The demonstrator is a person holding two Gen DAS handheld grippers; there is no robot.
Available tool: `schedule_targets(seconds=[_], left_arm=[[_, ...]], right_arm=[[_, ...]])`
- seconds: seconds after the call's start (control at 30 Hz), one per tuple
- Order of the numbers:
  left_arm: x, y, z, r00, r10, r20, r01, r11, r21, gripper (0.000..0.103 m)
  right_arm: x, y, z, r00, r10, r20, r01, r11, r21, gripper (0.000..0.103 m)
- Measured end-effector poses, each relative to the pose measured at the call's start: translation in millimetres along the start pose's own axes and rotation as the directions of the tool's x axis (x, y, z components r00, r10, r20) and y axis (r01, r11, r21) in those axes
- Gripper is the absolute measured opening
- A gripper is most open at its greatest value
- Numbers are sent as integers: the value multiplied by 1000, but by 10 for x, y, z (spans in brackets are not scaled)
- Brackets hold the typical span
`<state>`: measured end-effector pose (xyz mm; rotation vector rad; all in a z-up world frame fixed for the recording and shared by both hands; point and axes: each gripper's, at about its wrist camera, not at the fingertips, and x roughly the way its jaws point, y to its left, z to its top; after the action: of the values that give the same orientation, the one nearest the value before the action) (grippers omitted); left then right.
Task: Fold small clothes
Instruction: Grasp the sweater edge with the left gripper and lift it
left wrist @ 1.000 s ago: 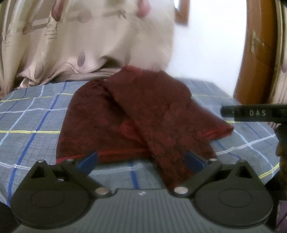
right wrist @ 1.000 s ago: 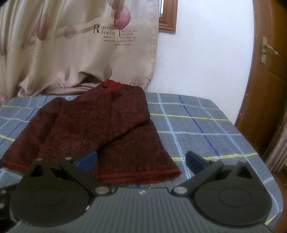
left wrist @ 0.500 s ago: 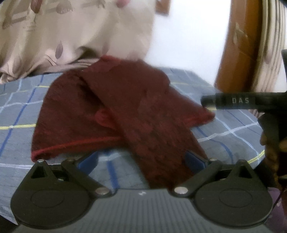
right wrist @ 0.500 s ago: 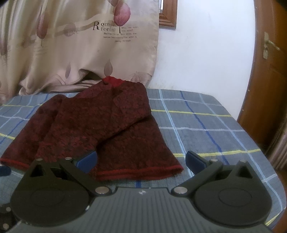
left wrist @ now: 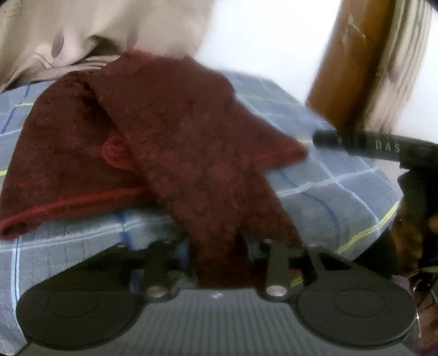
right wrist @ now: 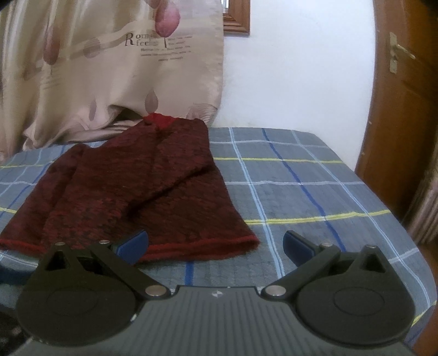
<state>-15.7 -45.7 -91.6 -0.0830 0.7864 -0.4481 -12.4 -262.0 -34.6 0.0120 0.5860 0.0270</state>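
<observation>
A: Where's the sweater (right wrist: 131, 191)?

B: Dark red knit, lying on the checked bed (right wrist: 301, 197). Right cam: it fills 9 to 11 o'clock, collar at the far end nr the curtain (right wrist: 109, 68), red-trimmed hem nearest the cam. One sleeve (right wrist: 175, 164) is folded diagonally across the body.

A: L gripper (left wrist: 219, 257)?

B: Its fingers have come together on a sleeve end (left wrist: 219, 219). Left cam, 6 o'clock: the fabric runs down betw. them and hides the pads. Pic is blurry, tho.

A: R gripper (right wrist: 216, 243)?

B: Fingers spread wide, nothing betw. them. Its left blue pad (right wrist: 134, 242) sits over the hem edge in the pic; touching or above it, can't tell. The other pad is over bare blanket, approx. 5 o'clock of the hem corner.

A: Anything in the way?

B: Left cam, 3 o'clock: a black bar marked "DAS" (left wrist: 383, 145) pokes in just beside the sweater's right hem corner. Below it a dark shape, too blurred to ID. Curtain bunches onto the bed at 11 o'clock, right behind the collar. Wooden door (right wrist: 405, 123) w/ a handle at 2–3 o'clock in right cam, well apart from the sweater. White wall at 12–1, window frame (right wrist: 236, 16) at 12.

A: Rest of the bed?

B: Blue-grey blanket w/ yellow, blue and white lines.
</observation>
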Motion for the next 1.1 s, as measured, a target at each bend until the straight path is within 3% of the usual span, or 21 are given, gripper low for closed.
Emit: schedule_targets(seconds=[0.03, 0.13, 0.2, 0.33, 0.4, 0.5, 0.57, 0.7, 0.73, 0.83, 0.93, 1.03, 1.1], left_arm=[[7, 0, 25, 1000, -23, -8, 22, 1000, -3, 17], [-57, -10, 130, 999, -44, 23, 45, 999, -24, 13], [-186, -6, 261, 995, -62, 80, 64, 997, -33, 13], [-567, 85, 727, 971, -3, 240, 23, 996, -83, 13], [-814, 206, 1019, 942, 64, 328, -27, 993, -118, 13], [-1197, 496, 1507, 886, 180, 428, -112, 977, -179, 13], [-1403, 744, 1842, 831, 282, 480, -193, 954, -228, 13], [-1691, 1353, 2408, 717, 462, 522, -310, 882, -355, 13], [-1742, 1533, 2550, 675, 518, 525, -357, 853, -381, 13], [-1780, 2038, 2820, 592, 635, 496, -447, 771, -453, 13], [-1668, 2687, 2973, 552, 726, 409, -493, 681, -542, 13], [-1450, 3330, 2910, 517, 797, 313, -529, 584, -616, 13], [-1303, 3658, 2851, 513, 819, 257, -544, 542, -640, 13]], right_arm=[[0, -23, -9, 1000, -2, -1, 2, 1000, 4, 103], [9, -88, -23, 1000, -8, -6, 8, 1000, 18, 103], [9, -128, -36, 1000, -13, -6, 13, 1000, 26, 103], [0, -195, -42, 1000, -22, -7, 23, 999, 37, 103], [8, -230, -35, 1000, -27, -8, 27, 999, 40, 103], [17, -277, -26, 999, -31, -10, 32, 998, 46, 103], [36, -305, -19, 999, -34, -15, 35, 998, 47, 103], [99, -342, 4, 999, -43, -27, 44, 997, 59, 103], [121, -353, 12, 999, -44, -32, 46, 997, 63, 103], [191, -370, 43, 998, -54, -41, 57, 996, 63, 103], [286, -377, 86, 996, -69, -54, 72, 995, 64, 103], [411, -363, 120, 995, -72, -73, 77, 995, 68, 103], [478, -341, 131, 994, -73, -83, 79, 995, 69, 103]])
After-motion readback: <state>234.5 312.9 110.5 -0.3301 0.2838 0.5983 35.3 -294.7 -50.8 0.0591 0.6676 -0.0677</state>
